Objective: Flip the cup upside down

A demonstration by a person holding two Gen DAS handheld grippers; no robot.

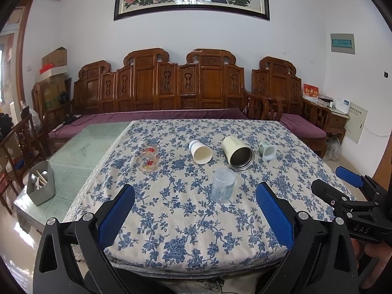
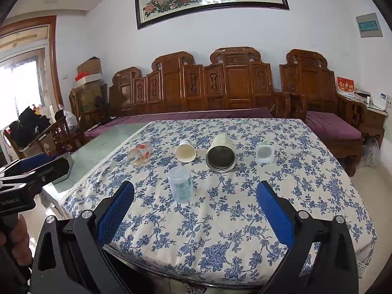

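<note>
A clear bluish plastic cup [image 1: 223,185] stands on the flowered tablecloth [image 1: 186,220], narrower end down; it also shows in the right wrist view [image 2: 181,183]. Behind it lie several cups on their sides: a glass with red flowers [image 1: 148,160], a white paper cup [image 1: 201,152], a cream steel-lined tumbler [image 1: 238,153] and a small green-white cup [image 1: 268,150]. My left gripper [image 1: 196,208] is open and empty, near the table's front edge, the clear cup beyond its fingers. My right gripper [image 2: 196,208] is open and empty, also short of the clear cup.
A grey holder with cutlery [image 1: 41,183] sits on the glass tabletop left of the cloth. A wooden sofa with purple cushions [image 1: 171,90] stands behind the table. The right gripper shows at the right edge of the left wrist view [image 1: 352,191].
</note>
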